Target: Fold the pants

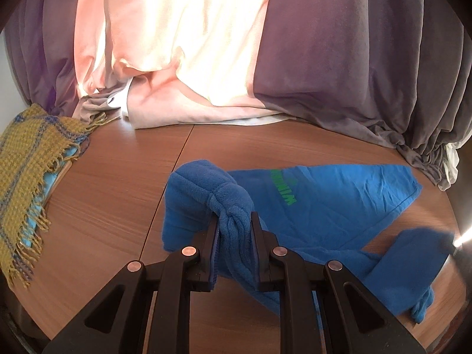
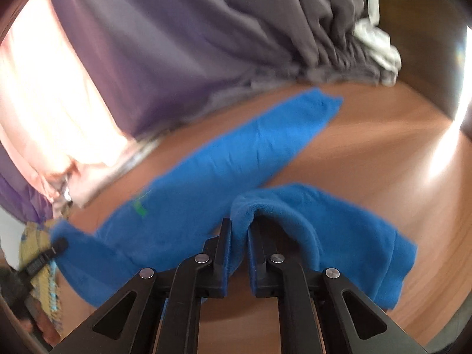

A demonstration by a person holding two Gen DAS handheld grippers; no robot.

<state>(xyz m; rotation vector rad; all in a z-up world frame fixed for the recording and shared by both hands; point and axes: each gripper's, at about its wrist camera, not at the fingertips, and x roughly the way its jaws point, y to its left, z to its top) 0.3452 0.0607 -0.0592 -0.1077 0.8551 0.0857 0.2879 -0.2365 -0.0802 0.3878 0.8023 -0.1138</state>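
Note:
The blue fleece pants with a green logo lie on the wooden table, one leg stretched toward the far right. My left gripper is shut on a bunched fold of the pants at the waist end and holds it lifted. In the right wrist view, the pants run diagonally across the table. My right gripper is shut on a raised fold of the near leg's end. The left gripper shows at the far left, on the blue fabric.
A yellow and blue fringed scarf lies on something light blue at the table's left edge. Purple and pink curtains hang behind the table and bunch onto its back edge. A bright glare falls on the right side.

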